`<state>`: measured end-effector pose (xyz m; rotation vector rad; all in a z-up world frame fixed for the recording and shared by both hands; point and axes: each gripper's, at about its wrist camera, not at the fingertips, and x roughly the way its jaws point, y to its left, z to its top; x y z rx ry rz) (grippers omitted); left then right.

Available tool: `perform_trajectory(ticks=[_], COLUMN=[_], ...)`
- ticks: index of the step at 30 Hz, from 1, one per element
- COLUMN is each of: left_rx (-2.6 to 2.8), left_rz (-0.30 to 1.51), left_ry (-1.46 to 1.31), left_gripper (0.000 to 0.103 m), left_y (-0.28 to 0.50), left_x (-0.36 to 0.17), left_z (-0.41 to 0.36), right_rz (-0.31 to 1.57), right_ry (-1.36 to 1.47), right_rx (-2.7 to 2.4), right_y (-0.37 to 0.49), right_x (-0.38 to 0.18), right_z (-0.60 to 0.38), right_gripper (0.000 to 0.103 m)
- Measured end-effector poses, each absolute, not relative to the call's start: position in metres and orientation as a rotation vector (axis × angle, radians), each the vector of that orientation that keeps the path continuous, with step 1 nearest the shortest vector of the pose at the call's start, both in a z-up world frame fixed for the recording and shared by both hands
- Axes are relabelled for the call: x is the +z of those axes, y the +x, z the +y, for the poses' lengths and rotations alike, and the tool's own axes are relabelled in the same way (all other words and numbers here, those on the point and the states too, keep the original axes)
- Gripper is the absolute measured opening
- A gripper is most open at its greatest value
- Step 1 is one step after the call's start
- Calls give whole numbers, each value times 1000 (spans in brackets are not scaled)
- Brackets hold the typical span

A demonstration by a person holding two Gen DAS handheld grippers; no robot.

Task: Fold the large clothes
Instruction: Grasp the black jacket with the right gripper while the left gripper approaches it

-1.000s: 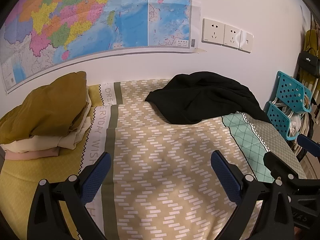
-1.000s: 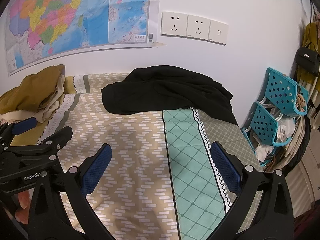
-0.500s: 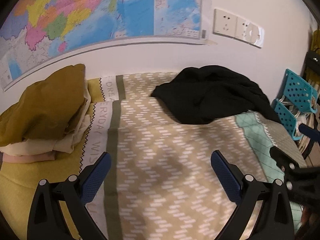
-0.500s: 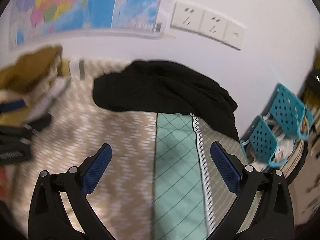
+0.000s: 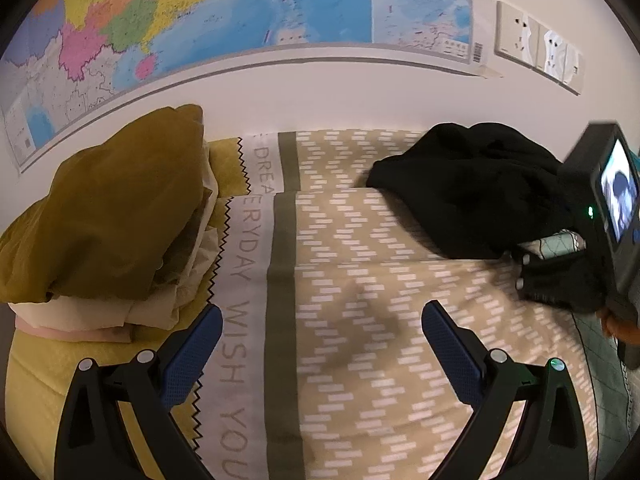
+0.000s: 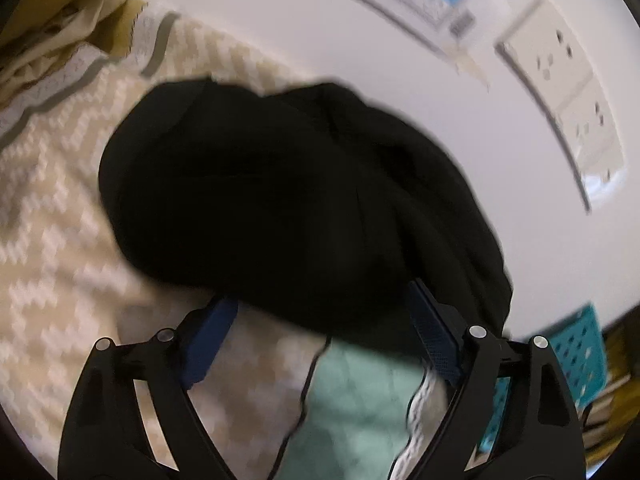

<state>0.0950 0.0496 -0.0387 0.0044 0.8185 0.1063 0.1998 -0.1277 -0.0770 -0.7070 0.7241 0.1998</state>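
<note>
A crumpled black garment [image 5: 472, 184] lies on the patterned bed cover [image 5: 360, 360] near the wall. In the right wrist view it [image 6: 280, 184] fills the middle. My right gripper [image 6: 320, 296] reaches its near edge, rolled to one side. The jaws are closing, with the cloth's edge between the blue pads [image 6: 432, 336], which do not visibly press on it. The right gripper's housing with a small screen [image 5: 612, 200] shows at the garment's right side. My left gripper [image 5: 320, 312] hangs open over the cover with nothing between its fingers.
A stack of folded clothes topped by a mustard garment [image 5: 116, 208] sits at the left by the wall. A map [image 5: 240, 12] and wall sockets [image 5: 536, 44] hang above. A teal plastic basket [image 6: 580, 356] stands beside the bed at the right.
My right gripper has rolled, dropped and moved up to the black garment, and its jaws have narrowed. The left gripper has drifted forward and left; the right gripper now shows beside the garment.
</note>
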Motion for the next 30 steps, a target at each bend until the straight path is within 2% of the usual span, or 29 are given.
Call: perform_trajectory(ticks=[1, 2, 3, 4, 5, 6, 8, 10, 11, 12, 13, 14, 24, 30], left_rx=[110, 113, 114, 113, 111, 109, 106, 111, 112, 111, 112, 113, 0, -233], left_rz=[819, 818, 818, 817, 817, 819, 819, 820, 821, 820, 819, 818, 647, 524], left_ry=[9, 13, 16, 13, 10, 9, 14, 25, 25, 24, 26, 30, 161, 258], left_gripper=[96, 96, 96, 96, 96, 96, 96, 96, 96, 96, 96, 96, 96, 96], left_y=[97, 99, 100, 101, 102, 104, 107, 109, 111, 111, 113, 114, 151, 187], left_x=[-39, -40, -40, -40, -40, -41, -43, -45, -46, -46, -47, -47, -19, 9], left_z=[51, 51, 52, 53, 54, 55, 56, 56, 56, 57, 58, 58, 35, -30], right_rz=[716, 726, 727, 716, 704, 696, 691, 708, 705, 702, 708, 726, 529, 482], right_ry=[-709, -692, -652, -626, -621, -647, -702, -737, -748, -750, -744, -728, -195, -21], right_rx=[209, 226, 251, 256, 254, 258, 258, 268, 272, 284, 297, 308, 258, 183], right_y=[203, 207, 209, 211, 212, 214, 218, 227, 230, 233, 233, 236, 215, 206], right_x=[-74, -69, -61, -54, -50, -49, -57, -66, -68, -69, -68, -65, 109, 154], right_z=[-126, -127, -130, -133, -135, -133, -126, -119, -119, -118, -120, -122, -267, -364], right_gripper=[60, 28, 16, 19, 29, 46, 61, 62, 61, 48, 30, 7, 7, 7])
